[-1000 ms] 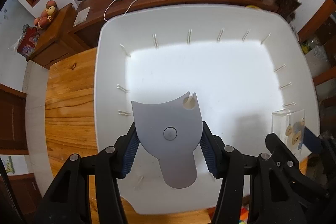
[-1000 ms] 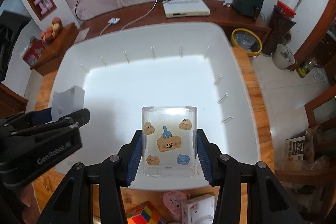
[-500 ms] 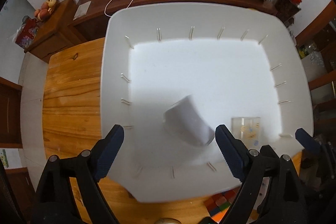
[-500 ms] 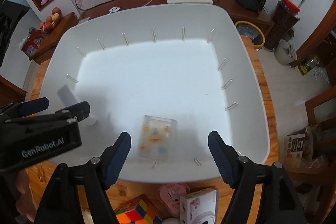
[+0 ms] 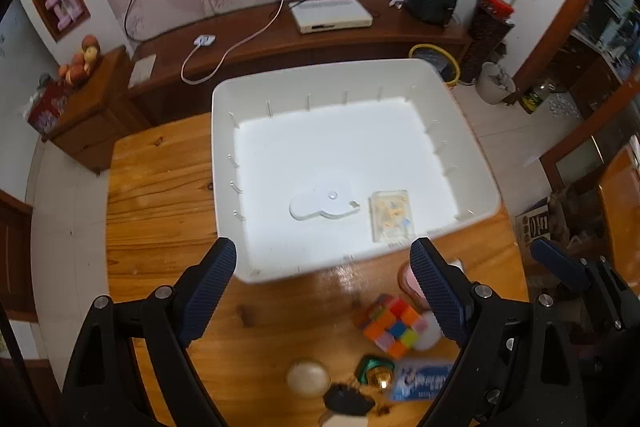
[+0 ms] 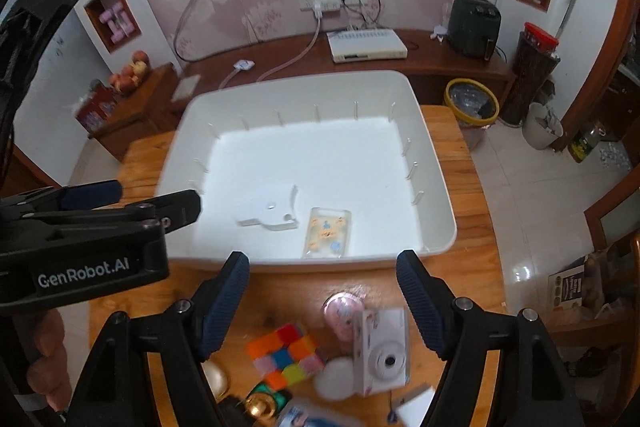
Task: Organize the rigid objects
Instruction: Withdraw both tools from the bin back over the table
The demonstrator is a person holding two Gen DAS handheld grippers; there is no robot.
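Fingers (image 5: 208, 287) (image 6: 416, 303) wide apart, empty.

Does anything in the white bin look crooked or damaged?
Nothing looks damaged. In the white bin, the white flat piece lies skewed to the walls, and the clear cartoon case lies flat beside it, slightly angled.

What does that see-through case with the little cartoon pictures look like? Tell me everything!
The clear case is a flat rectangle with rounded corners, looks like hard plastic, and has small tan cartoon faces and blue bits printed on it. It lies flat on the floor of the white bin, near the front wall, just right of the white flat gadget with a small gap between them. Neither claw touches it.
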